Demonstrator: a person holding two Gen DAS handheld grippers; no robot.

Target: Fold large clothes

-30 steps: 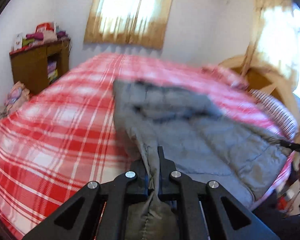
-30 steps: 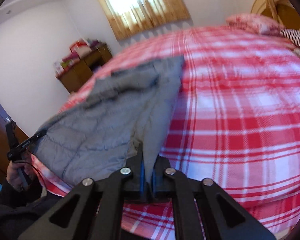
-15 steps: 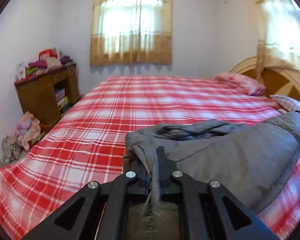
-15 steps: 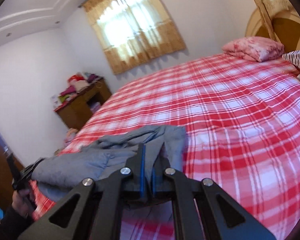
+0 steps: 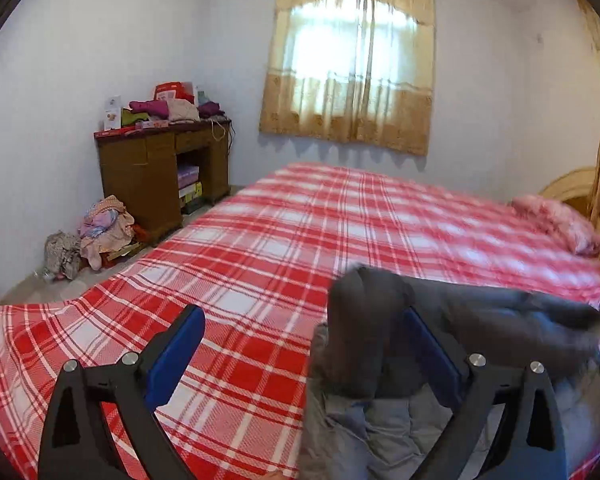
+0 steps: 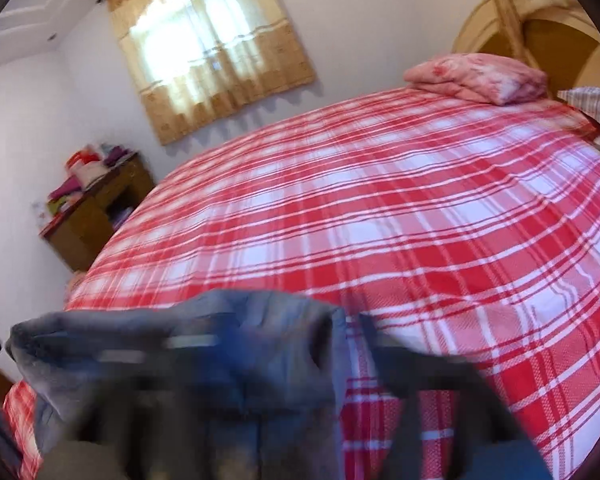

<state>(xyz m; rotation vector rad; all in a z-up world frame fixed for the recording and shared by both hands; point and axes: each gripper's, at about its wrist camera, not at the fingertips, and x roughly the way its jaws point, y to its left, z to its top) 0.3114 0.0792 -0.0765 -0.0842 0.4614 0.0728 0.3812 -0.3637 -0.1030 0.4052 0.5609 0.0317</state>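
Observation:
A grey padded jacket (image 5: 460, 344) lies bunched at the near edge of the bed with the red plaid cover (image 5: 284, 248). My left gripper (image 5: 304, 320) is open wide; a fold of the jacket drapes over its right finger (image 5: 424, 348). In the right wrist view the jacket (image 6: 188, 344) lies heaped at the lower left on the bed cover (image 6: 400, 216). My right gripper (image 6: 284, 344) is smeared by motion blur, with its fingers spread apart over the jacket.
A brown cabinet (image 5: 160, 176) with piled clothes stands against the left wall, with a heap of clothes (image 5: 96, 232) on the floor beside it. A pink pillow (image 6: 476, 76) and a wooden headboard (image 6: 556, 44) are at the far right. A curtained window (image 5: 352, 68) is behind the bed.
Both grippers have opened and let go of the jacket. The jacket was pulled back toward the near edge of the bed and has dropped there in a heap.

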